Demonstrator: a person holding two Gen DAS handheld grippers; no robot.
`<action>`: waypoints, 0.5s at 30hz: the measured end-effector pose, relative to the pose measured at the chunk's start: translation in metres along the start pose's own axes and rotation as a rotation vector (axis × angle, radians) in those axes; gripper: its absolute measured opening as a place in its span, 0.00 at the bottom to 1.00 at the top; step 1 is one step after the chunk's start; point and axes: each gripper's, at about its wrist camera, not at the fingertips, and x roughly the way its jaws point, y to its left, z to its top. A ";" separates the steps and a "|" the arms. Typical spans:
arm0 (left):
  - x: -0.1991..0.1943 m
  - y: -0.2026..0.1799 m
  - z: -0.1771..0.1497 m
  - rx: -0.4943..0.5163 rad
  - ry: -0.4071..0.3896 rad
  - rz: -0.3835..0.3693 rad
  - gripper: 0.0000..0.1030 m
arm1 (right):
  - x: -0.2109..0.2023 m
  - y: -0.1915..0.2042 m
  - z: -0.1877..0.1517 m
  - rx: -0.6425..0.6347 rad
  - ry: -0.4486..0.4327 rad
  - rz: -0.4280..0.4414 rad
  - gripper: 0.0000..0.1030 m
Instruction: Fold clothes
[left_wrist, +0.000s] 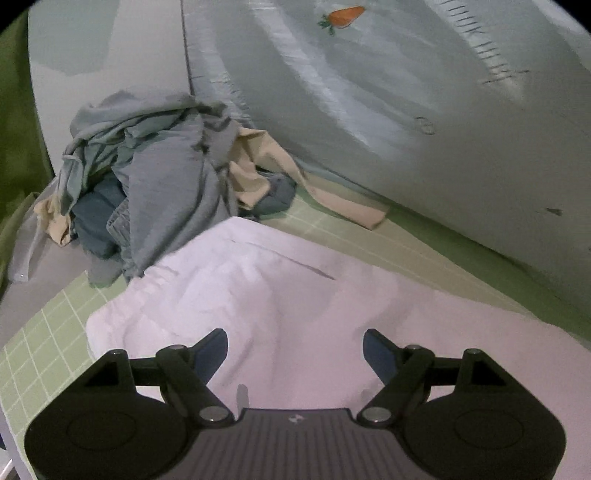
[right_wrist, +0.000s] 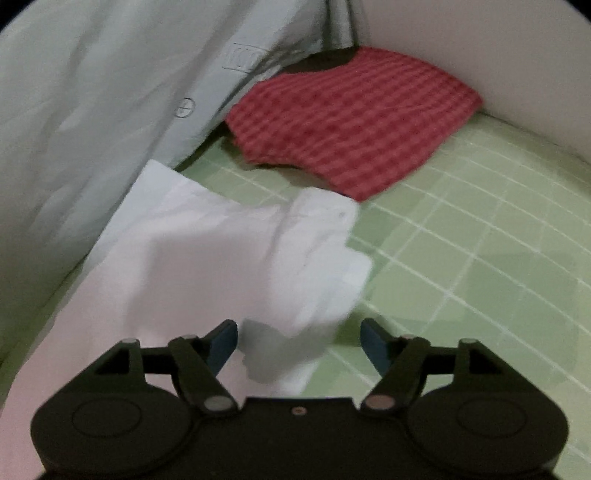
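Observation:
A white garment (left_wrist: 295, 302) lies spread on the green checked bed sheet (left_wrist: 40, 343). My left gripper (left_wrist: 294, 350) hovers open just over it, nothing between its blue pads. In the right wrist view the same white garment (right_wrist: 207, 258) shows a folded sleeve with a buttoned cuff. My right gripper (right_wrist: 298, 343) stands open over the garment's edge, cloth lying between the fingers but not pinched. A folded red checked garment (right_wrist: 354, 125) rests farther back on the sheet (right_wrist: 480, 258).
A heap of grey, blue and beige clothes (left_wrist: 155, 177) sits at the back left. A pale grey-green cloth with a carrot print (left_wrist: 369, 92) rises along the back, also seen as pale cloth (right_wrist: 92, 92) on the left. A white wall (right_wrist: 480, 55) bounds the right.

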 end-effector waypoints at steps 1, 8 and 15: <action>-0.003 0.001 -0.004 0.003 0.007 0.000 0.80 | 0.002 0.002 0.000 -0.007 0.000 0.012 0.64; -0.022 0.019 -0.031 -0.029 0.040 0.004 0.80 | -0.029 -0.008 -0.008 -0.130 0.019 0.075 0.04; -0.035 0.064 -0.061 -0.092 0.073 0.023 0.80 | -0.082 -0.055 -0.027 -0.125 -0.002 -0.036 0.04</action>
